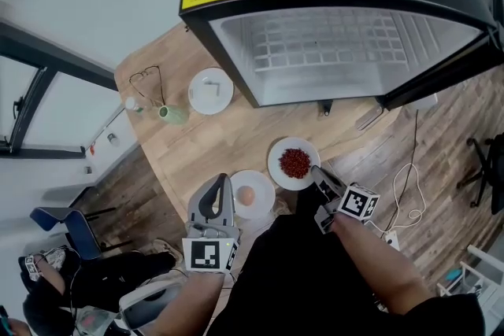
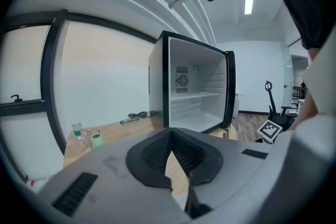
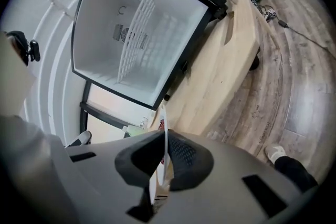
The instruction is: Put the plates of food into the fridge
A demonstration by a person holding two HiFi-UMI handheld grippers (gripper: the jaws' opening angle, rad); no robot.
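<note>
**Fridge** (image 1: 346,4): black, door open, standing at 12 o'clock on the wooden table (image 1: 197,145). Its opening faces the person, and it has 1 wire shelf (image 1: 331,39). Only the left gripper view shows the rear fan (image 2: 181,81). Only the head view shows all 3 plates.

**Plate of red food** (image 1: 273,161): lies flat on the table, just in front of the fridge's opening. It is round, so it has no long axis. The right gripper (image 1: 318,173) is clenched on its rim at the plate's 4 o'clock and points toward 11 o'clock. The right gripper view alone shows that rim edge-on, a thin white line pinched between the pads (image 3: 181,157).

**Plate of pale round food** (image 1: 264,185): just beside the first plate, at its 8 o'clock. The left gripper (image 1: 216,189) sits at this plate's 9 o'clock, jaws apart and grasping nothing. Its own view shows only table through the gap.

**Third plate** (image 1: 201,94): well apart, at 10 o'clock of the held plate.

**Small items:** a green cup (image 1: 169,114), a bottle (image 1: 132,104) and glasses (image 1: 148,79) lie toward the table's 9 o'clock edge.
</note>
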